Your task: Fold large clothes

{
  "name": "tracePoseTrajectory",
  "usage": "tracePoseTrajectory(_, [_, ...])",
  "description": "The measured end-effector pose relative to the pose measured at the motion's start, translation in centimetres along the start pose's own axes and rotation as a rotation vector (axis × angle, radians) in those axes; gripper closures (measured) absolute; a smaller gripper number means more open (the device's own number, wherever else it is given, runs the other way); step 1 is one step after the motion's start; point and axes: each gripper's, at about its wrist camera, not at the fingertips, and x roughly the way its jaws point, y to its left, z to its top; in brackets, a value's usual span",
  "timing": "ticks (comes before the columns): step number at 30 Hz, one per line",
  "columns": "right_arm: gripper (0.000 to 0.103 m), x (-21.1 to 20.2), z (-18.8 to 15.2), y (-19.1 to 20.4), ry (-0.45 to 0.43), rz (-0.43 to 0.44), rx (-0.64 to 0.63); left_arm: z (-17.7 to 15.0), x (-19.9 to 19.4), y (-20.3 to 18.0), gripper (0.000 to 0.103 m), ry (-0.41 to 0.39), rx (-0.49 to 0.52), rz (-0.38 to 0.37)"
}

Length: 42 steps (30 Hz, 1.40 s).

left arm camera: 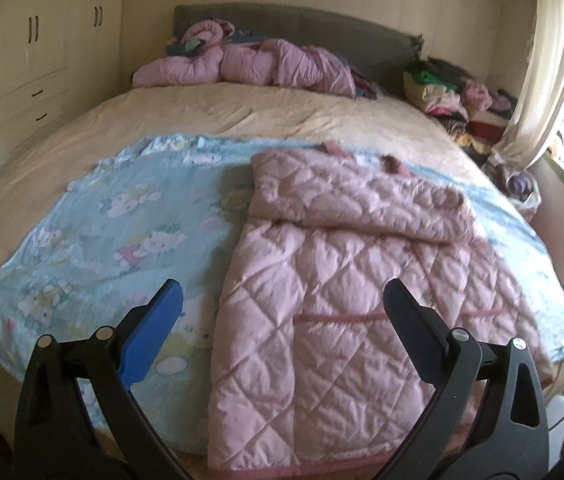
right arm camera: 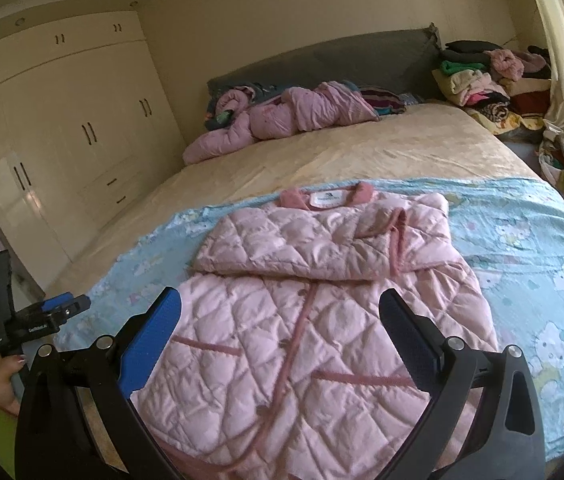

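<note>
A pink quilted jacket (left arm camera: 346,280) lies flat on a light blue cartoon-print blanket (left arm camera: 113,224) on the bed, collar away from me, both sleeves folded across the chest. It also shows in the right wrist view (right arm camera: 314,344) on the blanket (right arm camera: 530,248). My left gripper (left arm camera: 282,300) is open and empty, above the jacket's left side near the hem. My right gripper (right arm camera: 279,308) is open and empty, above the jacket's lower middle. The left gripper also shows in the right wrist view (right arm camera: 61,308), held in a hand at the bed's left edge.
The bed has a beige sheet (left arm camera: 261,112) and a grey headboard (right arm camera: 342,60). A crumpled pink quilted garment (left arm camera: 249,64) lies by the headboard. Piled clothes (right arm camera: 482,80) sit at the far right. A cream wardrobe (right arm camera: 61,128) stands left; a curtain (left arm camera: 542,80) hangs right.
</note>
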Motion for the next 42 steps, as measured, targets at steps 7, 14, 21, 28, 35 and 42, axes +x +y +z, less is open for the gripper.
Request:
tracePoseTrajectory(7, [0.004,0.1,-2.3,-2.4,0.049,-0.048,0.003,-2.7,1.6,0.2,0.009,0.051,0.027,0.043])
tracePoseTrajectory(14, [0.004,0.1,-4.7,-5.1,0.098,-0.087,0.030,-4.6,3.0,1.2,0.009,0.110,0.016,0.074])
tracePoseTrajectory(21, [0.004,0.2,-6.4,-6.6,0.140,-0.110,0.023,-6.1,4.3,2.0,0.009,0.162,0.002,0.096])
tracePoseTrajectory(28, [0.004,0.3,-8.1,-7.9,0.182,-0.119,0.021,-8.3,5.6,4.0,0.009,0.225,-0.036,0.105])
tracePoseTrajectory(35, [0.004,0.4,-9.2,-9.1,0.216,-0.133,0.038,-10.4,6.2,6.2,0.009,0.275,-0.084,0.028])
tracePoseTrajectory(42, [0.004,0.0,-9.9,-10.3,0.233,-0.143,0.064,-11.9,7.5,5.6,0.029,0.318,-0.095,-0.094])
